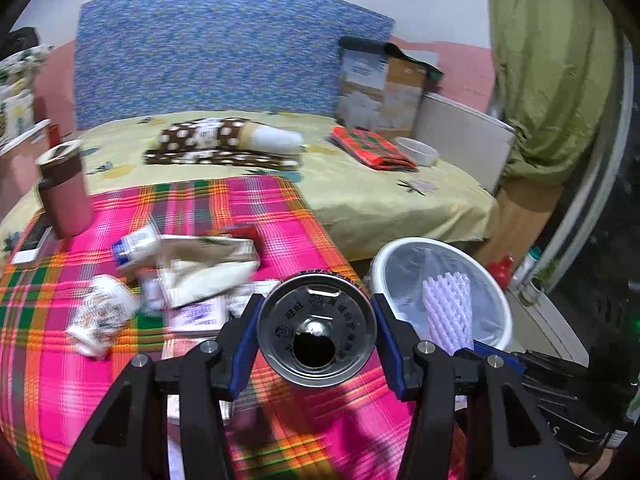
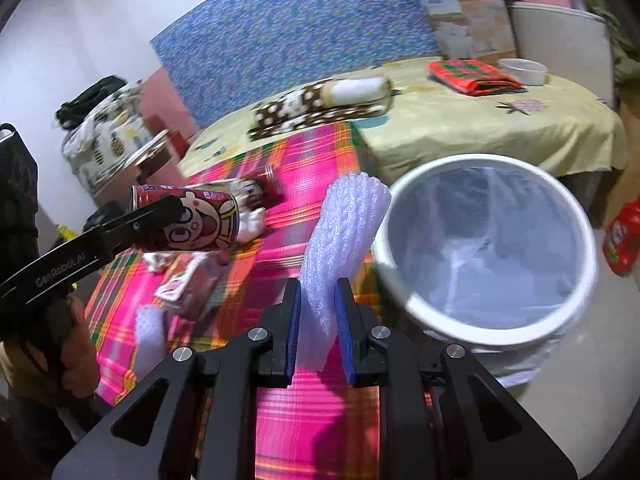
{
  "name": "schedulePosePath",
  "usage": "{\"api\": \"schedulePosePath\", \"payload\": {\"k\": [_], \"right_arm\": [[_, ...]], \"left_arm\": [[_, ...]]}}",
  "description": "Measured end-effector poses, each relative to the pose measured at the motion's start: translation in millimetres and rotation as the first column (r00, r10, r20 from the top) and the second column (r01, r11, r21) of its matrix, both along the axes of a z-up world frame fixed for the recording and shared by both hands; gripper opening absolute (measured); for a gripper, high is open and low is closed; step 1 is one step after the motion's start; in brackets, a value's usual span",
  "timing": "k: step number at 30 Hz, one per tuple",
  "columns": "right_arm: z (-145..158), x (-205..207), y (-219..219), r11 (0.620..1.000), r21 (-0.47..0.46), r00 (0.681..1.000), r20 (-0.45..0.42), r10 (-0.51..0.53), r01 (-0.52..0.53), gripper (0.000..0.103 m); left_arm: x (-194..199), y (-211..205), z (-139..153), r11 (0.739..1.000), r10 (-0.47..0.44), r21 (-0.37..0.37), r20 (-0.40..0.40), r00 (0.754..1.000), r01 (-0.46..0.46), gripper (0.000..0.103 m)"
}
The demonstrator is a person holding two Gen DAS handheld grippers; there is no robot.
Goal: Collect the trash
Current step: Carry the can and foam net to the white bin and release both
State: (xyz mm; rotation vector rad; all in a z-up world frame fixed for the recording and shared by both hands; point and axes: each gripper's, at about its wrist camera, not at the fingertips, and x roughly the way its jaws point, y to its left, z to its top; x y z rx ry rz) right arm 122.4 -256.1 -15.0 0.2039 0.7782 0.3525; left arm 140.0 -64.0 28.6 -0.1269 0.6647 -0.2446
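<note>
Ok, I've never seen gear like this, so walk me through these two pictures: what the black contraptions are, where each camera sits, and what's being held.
A person holds a two-finger black gripper in each hand; each carries a camera looking along its fingers. The left camera shows the left gripper clamped on an opened red cartoon-printed drink can. The right camera shows the right gripper pinching a white foam mesh sleeve beside a white round bin with a clear liner. More wrappers and cartons lie on the pink plaid cloth.

Home bedroom (bed (image 1: 360, 184), curtain (image 1: 552, 60))
</note>
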Motion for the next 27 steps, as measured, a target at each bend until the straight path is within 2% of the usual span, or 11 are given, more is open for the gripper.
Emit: {"api": "schedulePosePath", "payload": {"k": [12,19,27], "right_arm": [[-3.6,6.5,-51.9,0.991,-0.024,0.991,-0.008,-0.13,0.13,0.02],[-12.3,15.4,-67.1,0.987,-0.034,0.987,-0.033,-0.157,0.156,0.02],[-19.6,24.2,-74.5,0.987,-0.046,0.986,-0.068,-0.154,0.151,0.02]], "left_arm": [[29.9,-87.1,-11.9,0.983,-0.182,0.006,-0.039,0.983,0.182,0.054],[46.3,-115.6,-27.2,0.973,-0.228,0.011,-0.08,0.97,0.23,0.055],[60.3,-129.9,-45.6,0.966,-0.257,0.008,-0.133,0.957,0.26,0.055]]}}
